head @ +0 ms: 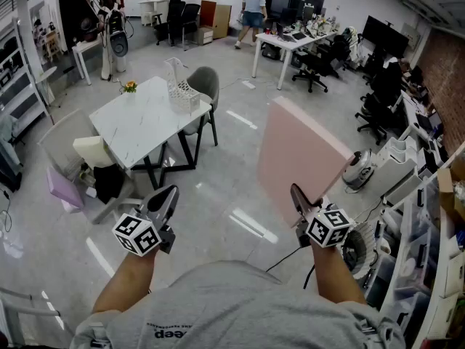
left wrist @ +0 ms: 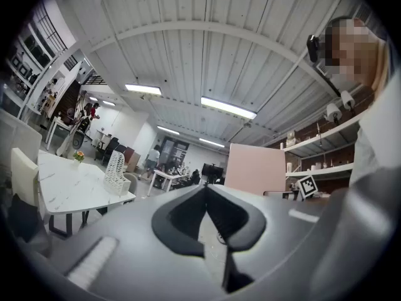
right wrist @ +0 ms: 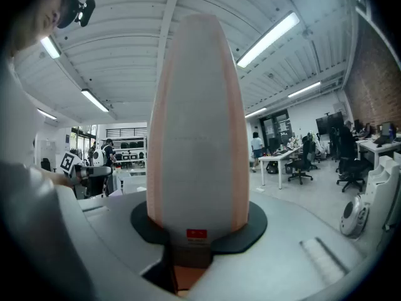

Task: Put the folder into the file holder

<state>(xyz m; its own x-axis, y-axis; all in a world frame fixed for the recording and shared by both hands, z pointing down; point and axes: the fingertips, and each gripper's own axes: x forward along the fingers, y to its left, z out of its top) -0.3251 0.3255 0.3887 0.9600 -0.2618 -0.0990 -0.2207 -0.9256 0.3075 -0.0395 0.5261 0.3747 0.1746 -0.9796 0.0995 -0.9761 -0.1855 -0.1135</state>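
My right gripper [head: 298, 195] is shut on the lower edge of a pink folder [head: 298, 158], which stands upright above the floor. In the right gripper view the folder's grey spine [right wrist: 195, 124] rises edge-on from between the jaws [right wrist: 195, 234]. The white mesh file holder [head: 182, 88] stands on the far right corner of the white marble table [head: 138, 126], well ahead and to the left of both grippers. My left gripper [head: 167, 196] hangs in the air with its tips together and nothing in it. From the left gripper view [left wrist: 205, 190] the file holder [left wrist: 116, 173] and the folder [left wrist: 255, 168] both show.
A grey chair [head: 207, 86] stands behind the table and a light chair [head: 69, 147] with a purple item [head: 64, 187] in front of it. A small flower pot [head: 129, 86] sits on the table. Shelving [head: 429, 253] lines the right side. A person [head: 253, 13] walks by the far desks.
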